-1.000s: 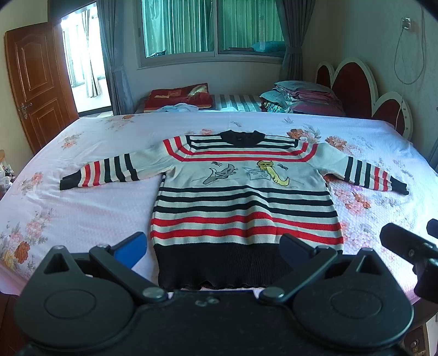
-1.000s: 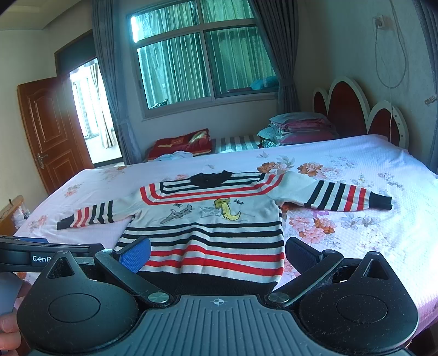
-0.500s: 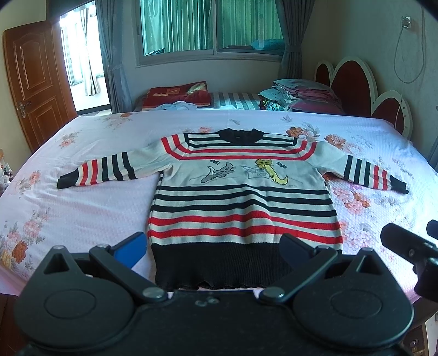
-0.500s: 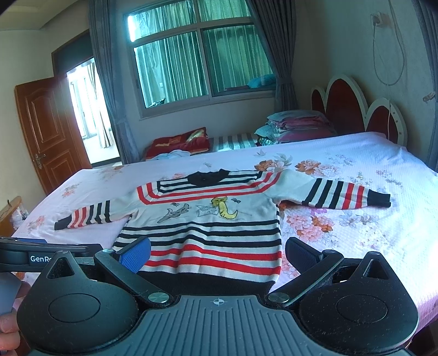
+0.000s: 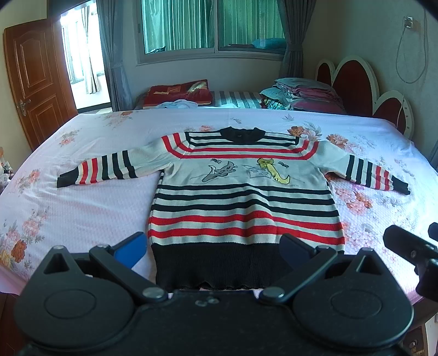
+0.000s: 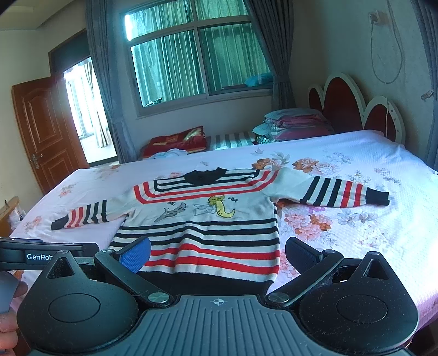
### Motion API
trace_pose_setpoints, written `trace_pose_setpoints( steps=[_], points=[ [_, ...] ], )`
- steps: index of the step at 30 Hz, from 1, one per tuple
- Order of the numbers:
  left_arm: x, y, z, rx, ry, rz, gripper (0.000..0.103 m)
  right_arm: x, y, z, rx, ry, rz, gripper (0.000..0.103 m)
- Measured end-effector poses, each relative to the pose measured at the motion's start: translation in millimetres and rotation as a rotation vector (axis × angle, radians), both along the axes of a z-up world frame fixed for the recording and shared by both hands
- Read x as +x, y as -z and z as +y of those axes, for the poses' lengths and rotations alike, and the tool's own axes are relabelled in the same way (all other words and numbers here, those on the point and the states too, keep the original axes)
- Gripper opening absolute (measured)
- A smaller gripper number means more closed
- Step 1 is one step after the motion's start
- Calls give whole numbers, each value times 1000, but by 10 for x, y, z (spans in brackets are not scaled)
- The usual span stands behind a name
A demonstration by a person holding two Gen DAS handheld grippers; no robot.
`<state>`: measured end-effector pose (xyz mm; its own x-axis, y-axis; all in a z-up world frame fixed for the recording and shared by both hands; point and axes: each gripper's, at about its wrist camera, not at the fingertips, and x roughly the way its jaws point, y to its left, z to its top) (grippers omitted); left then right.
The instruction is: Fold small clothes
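A striped sweater (image 5: 243, 202) is laid flat, front up, in the middle of the left wrist frame, on a bed (image 5: 82, 208) covered with a pink floral sheet. Its black collar is turned toward the top of the frame and its black hem toward the bottom, and both sleeves are stretched out to the sides. Two cartoon figures, one grey and one yellow, are seen on the chest between the red and black stripes. The left tongs (image 5: 213, 247) are spread wide at the bottom centre of that frame, empty, with the hem seen between the blue pad (image 5: 131, 247) and the dark one; whether the hem is touched cannot be told. At the lower right edge a black part of the right tongs is seen. In the right wrist frame the sweater (image 6: 208, 227) is found at centre, slightly left, and the right tongs (image 6: 217, 256) are likewise spread and empty at the bottom, just before the hem's right half. At the lower left edge of that frame a hand (image 6: 8, 315) is partly seen beside the body of the left tongs. Farther back, a window (image 5: 210, 24) with green curtains is seen at top centre, a brown door (image 5: 38, 79) at upper left, a red headboard (image 5: 356, 85) at upper right, and stacked pillows (image 5: 301, 93) beside it.
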<state>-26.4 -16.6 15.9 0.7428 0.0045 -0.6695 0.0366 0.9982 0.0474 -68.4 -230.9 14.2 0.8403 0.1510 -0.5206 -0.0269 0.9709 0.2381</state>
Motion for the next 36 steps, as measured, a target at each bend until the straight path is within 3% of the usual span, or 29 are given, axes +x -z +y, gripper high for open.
trace_pose_setpoints(
  steps=[18,23,36],
  points=[
    [311,119,178,-9,-2,48,103,231,134,31,-3,33,33,103],
    [517,133,263,-59,7,44,103,388,217,5,-3,56,56,103],
    [1353,283,429,-82,27,54,103,994,391,-53,41,129,77,103]
  ],
)
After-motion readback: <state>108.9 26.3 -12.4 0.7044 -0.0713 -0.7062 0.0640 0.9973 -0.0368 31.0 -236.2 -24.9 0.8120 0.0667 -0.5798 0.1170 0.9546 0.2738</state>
